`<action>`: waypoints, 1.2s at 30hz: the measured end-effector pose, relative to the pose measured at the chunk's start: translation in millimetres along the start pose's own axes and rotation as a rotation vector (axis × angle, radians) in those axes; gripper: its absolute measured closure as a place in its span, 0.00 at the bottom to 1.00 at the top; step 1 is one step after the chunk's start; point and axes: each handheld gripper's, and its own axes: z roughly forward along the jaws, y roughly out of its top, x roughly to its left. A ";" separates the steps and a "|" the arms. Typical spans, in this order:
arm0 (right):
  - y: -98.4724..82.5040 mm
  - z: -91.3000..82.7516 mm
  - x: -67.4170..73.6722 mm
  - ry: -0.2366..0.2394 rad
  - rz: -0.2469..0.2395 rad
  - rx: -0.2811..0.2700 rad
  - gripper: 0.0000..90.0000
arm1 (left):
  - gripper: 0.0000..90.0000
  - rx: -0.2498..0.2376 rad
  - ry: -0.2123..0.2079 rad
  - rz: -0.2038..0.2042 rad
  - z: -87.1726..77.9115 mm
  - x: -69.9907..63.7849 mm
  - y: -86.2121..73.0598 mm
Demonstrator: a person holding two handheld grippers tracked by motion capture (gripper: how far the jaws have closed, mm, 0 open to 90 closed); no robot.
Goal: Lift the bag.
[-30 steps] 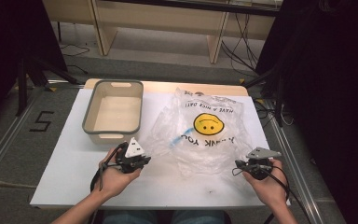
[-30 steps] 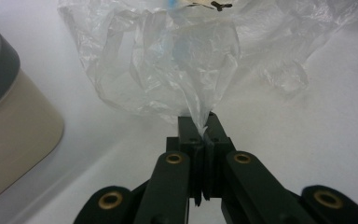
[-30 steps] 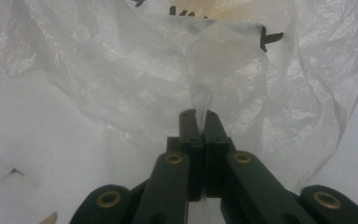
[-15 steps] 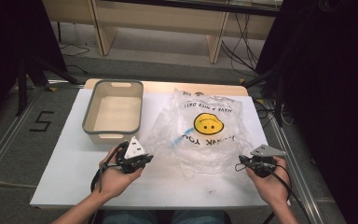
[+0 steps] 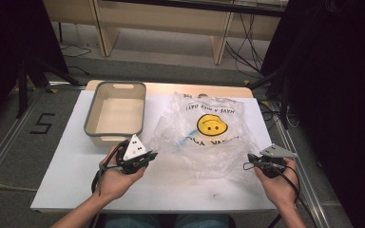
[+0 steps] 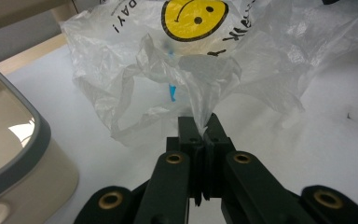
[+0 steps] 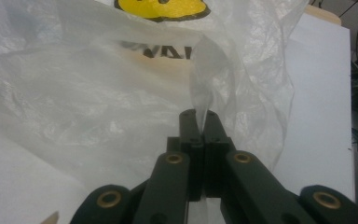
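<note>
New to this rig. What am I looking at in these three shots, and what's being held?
No robot arm here: a person holds a two-jaw tool in each hand at a white table. The high view looks down from above the person's side; the left tool shows at its left, the right tool at its right. The other two pictures come from cameras riding on each tool, looking along its black jaws. On the table lie a clear plastic bag printed with a yellow smiley face and a grey-rimmed tub, which looks empty. Each tool is shut on a pinch of the bag's film: the left at its near left edge, the right at its near right edge.
</note>
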 end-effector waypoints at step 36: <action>-4.1 -29.1 22.6 0.314 -0.149 -0.007 0.38 | 0.99 -0.050 0.014 0.007 -1.7 1.7 9.9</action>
